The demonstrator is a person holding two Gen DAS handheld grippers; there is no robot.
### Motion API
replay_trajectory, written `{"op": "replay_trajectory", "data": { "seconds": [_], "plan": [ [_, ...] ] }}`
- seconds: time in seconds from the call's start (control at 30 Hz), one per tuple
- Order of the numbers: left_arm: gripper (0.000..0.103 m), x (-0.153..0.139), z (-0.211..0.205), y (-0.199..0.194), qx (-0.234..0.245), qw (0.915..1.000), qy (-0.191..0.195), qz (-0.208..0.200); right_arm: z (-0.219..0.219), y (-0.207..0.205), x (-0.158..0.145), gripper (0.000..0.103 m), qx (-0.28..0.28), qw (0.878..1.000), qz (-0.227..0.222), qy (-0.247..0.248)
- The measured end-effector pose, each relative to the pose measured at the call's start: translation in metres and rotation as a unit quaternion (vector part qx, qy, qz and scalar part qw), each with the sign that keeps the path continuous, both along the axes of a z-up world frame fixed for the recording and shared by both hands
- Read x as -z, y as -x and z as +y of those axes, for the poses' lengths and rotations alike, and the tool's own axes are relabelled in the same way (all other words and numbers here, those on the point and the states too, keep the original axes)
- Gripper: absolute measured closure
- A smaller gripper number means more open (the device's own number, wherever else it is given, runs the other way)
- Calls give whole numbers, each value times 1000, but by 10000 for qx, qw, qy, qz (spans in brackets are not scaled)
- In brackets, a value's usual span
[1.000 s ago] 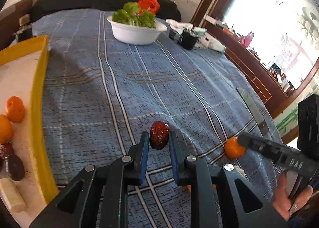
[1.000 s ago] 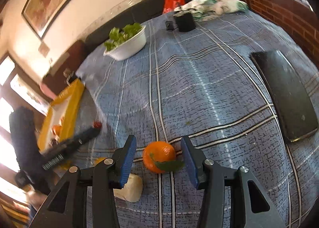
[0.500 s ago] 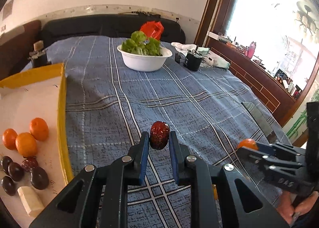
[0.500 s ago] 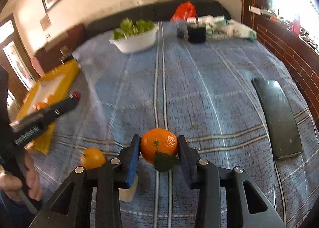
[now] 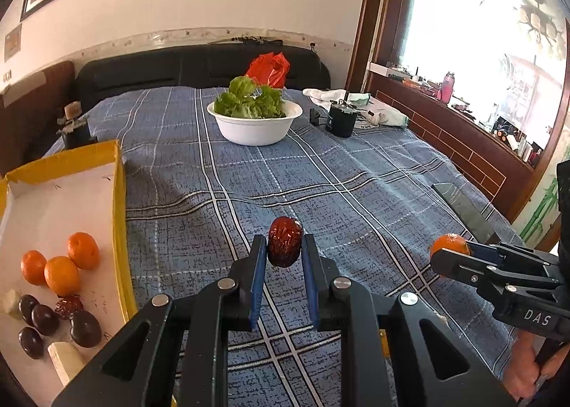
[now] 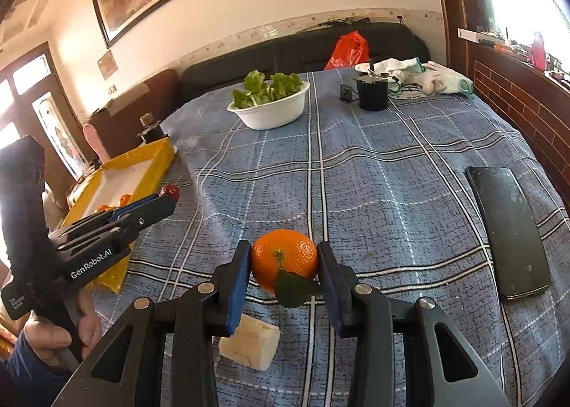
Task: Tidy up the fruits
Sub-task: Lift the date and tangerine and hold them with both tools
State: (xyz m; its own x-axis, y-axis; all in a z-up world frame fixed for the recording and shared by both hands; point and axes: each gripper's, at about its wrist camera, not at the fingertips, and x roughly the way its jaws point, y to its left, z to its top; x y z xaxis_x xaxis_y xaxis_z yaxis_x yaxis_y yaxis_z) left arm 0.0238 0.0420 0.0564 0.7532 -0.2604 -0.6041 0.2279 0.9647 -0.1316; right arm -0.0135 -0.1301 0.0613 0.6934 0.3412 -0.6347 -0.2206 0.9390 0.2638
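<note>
My left gripper [image 5: 284, 250] is shut on a dark red date [image 5: 285, 246] and holds it above the blue plaid cloth. My right gripper [image 6: 283, 261] is shut on an orange with a green leaf [image 6: 284, 260], also lifted off the cloth. In the left wrist view the right gripper [image 5: 449, 253] and its orange [image 5: 449, 245] are at the right. A yellow-rimmed tray [image 5: 119, 214] at the left holds three oranges [image 5: 58, 273], several dark dates [image 5: 46, 319] and pale chunks [image 5: 66, 359]. In the right wrist view the left gripper [image 6: 171, 194] with its date [image 6: 170, 191] is beside the tray [image 6: 156, 165].
A white bowl of lettuce [image 5: 254, 120] stands at the back middle, with a black cup [image 5: 341, 118] and white cloth beyond. A black phone [image 6: 507, 232] lies at the right. A pale chunk [image 6: 249, 344] lies on the cloth under my right gripper.
My right gripper closed on the orange and lifted it off the cloth. Both grippers rose and tilted up; the left one still holds the date.
</note>
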Motion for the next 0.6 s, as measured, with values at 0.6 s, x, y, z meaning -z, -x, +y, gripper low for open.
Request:
{"op": "replay_trajectory", "data": {
  "seconds": [0.6],
  "plan": [
    [84,-4,-3,6,-389,9969,-569,-380,-4,0,0,62,1,9998,6,-195]
  ]
}}
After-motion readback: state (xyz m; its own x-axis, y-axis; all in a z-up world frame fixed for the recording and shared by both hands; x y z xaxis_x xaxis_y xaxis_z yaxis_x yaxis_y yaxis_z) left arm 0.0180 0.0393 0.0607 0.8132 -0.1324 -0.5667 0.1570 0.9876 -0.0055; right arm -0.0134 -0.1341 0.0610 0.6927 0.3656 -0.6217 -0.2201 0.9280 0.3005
